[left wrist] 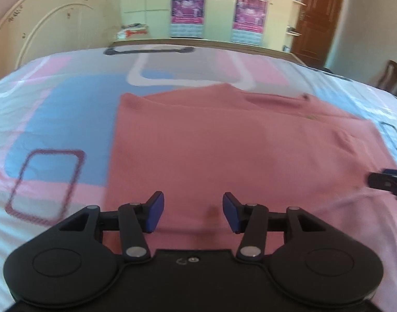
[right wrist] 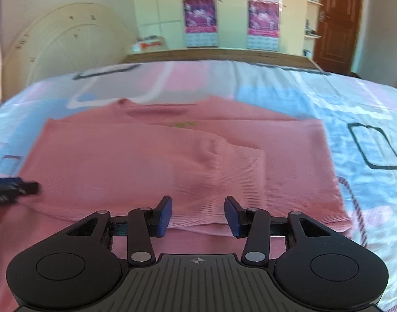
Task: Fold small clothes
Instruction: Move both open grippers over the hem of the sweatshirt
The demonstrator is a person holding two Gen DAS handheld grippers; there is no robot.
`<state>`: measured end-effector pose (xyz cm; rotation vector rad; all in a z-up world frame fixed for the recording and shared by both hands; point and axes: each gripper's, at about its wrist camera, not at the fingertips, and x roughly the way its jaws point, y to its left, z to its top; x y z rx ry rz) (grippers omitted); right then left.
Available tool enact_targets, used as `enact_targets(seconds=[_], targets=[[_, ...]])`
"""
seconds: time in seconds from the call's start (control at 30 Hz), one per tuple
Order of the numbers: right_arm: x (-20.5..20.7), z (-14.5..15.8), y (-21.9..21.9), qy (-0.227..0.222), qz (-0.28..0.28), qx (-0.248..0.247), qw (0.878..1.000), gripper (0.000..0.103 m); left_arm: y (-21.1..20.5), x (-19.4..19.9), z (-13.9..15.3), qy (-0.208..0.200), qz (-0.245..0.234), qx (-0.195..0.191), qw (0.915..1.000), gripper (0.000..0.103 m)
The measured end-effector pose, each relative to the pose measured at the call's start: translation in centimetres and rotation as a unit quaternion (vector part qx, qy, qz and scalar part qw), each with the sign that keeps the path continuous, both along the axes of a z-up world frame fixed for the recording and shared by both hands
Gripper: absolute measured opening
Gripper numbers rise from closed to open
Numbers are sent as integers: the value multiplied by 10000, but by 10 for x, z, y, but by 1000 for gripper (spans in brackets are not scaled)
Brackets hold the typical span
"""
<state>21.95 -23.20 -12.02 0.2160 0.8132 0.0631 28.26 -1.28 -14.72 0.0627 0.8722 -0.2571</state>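
My left gripper hangs above the near edge of the pink ribbed-knit garment, blue pads parted with nothing between them. My right gripper is in the same condition — jaws apart, empty — over the garment's near hem. The garment lies partly folded, sleeves laid across its body, flat on the bed sheet patterned in pink, blue and white blocks. A brown wooden door stands behind, at the right.

Pink garment on pink-blue-white patterned bedsheet
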Motion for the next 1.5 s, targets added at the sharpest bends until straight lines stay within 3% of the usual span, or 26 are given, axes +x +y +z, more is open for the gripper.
enact_targets(seconds=[0.3,0.53,0.8,0.9,1.13,1.33,1.4,1.5], targets=[[-28,-12,29,294,608,265,9974,46,-28,-48,-18,297,-336,63,9990,52],[-61,-29,25,338,819,-435,9951,46,-19,-73,-23,209,-261,402,9986,56],[-90,-25,-6,367,525,-81,9979,46,-21,-87,-15,263,84,452,9986,56],[-99,-17,-2,293,658,172,9973,46,-28,-99,-11,236,63,397,9989,57],[-119,-8,24,137,1180,266,9926,46,-47,-129,-7,207,-66,298,9993,58],[-135,-18,37,150,1534,37,9880,46,-45,-148,-20,282,-15,505,9983,63],[-140,-26,35,202,1539,-105,9878,46,-40,-153,-22,213,4,557,9982,69],[-151,-28,26,161,1477,-259,9886,45,-32,-157,-20,255,42,571,9980,70]])
